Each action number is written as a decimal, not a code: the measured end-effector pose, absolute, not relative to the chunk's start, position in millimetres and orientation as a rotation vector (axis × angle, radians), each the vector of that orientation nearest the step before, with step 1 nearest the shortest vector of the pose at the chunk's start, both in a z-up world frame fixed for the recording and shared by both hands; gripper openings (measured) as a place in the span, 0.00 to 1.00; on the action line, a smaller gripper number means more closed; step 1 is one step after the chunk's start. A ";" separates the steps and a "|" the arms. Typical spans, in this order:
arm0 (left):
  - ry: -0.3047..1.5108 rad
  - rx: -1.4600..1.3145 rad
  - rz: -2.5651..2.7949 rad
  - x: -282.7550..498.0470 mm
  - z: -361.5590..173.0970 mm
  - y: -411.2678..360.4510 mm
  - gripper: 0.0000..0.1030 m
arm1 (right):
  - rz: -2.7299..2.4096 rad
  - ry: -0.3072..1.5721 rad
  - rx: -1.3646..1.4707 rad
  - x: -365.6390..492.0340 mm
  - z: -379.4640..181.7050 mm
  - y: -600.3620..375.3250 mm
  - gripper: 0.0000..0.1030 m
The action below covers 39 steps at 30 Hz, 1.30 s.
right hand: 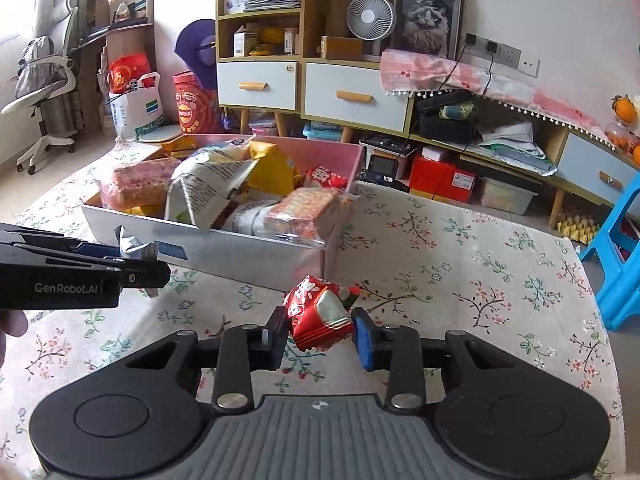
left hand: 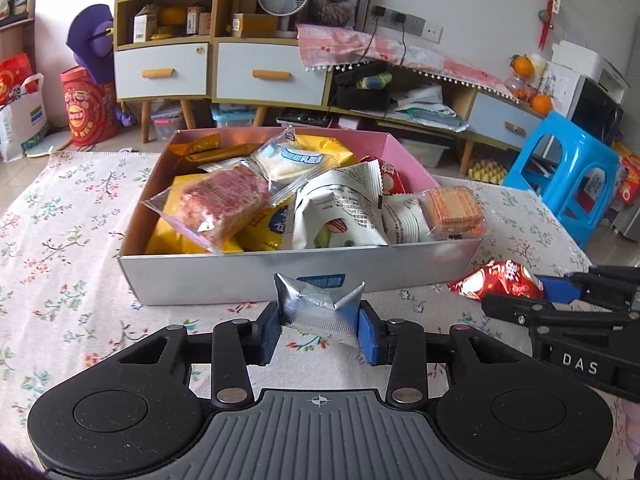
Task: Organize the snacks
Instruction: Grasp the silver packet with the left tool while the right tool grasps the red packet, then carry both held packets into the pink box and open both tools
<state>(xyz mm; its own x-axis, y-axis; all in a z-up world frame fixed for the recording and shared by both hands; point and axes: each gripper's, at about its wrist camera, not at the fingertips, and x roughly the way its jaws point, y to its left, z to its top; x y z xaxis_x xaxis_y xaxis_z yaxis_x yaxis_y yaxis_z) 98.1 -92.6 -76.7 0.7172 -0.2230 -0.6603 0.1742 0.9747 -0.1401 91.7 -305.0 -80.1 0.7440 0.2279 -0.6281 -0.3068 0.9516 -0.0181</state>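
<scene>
So both grippers are loaded at once here. The left gripper (left hand: 319, 330) has its pads clamped on a silver packet (left hand: 318, 308), pinched across the crimped end so the crumpled foil sticks up between the fingers. The right gripper (right hand: 320, 338) is closed on a red packet (right hand: 320, 314), squeezed from both sides, and the wrapper bulges out above the pads. Both packets look to be held just off the cloth (right hand: 440, 264), in front of the box (left hand: 248, 276), though I can't swear the red one is fully clear of it.

Why hold them like that? My guess is that a grip on the edge or the waist of a puffy wrapper keeps it from sliding out, and both tools point down toward the box, so a short carry forward over the near wall would do it.

The box is already heaped (the pink bar (left hand: 224, 204) and the wafer pack (left hand: 454, 212) sit at or above rim level), so I'd aim for the lower spots or things may spill over the side. The two grippers are side by side, near each other but apart, so there's room to go in together.
</scene>
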 end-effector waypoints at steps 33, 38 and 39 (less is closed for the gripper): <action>0.767 -0.019 -0.386 67.3 -30.6 -20.7 0.36 | 0.322 0.725 -0.113 59.8 -44.6 -251.3 0.22; 0.763 -0.012 -0.422 64.2 -29.4 -18.0 0.36 | 0.320 0.708 -0.079 59.9 -34.3 -252.6 0.22; 0.758 -0.008 -0.428 64.3 -28.3 -17.5 0.36 | 0.317 0.706 -0.069 60.9 -32.5 -253.5 0.22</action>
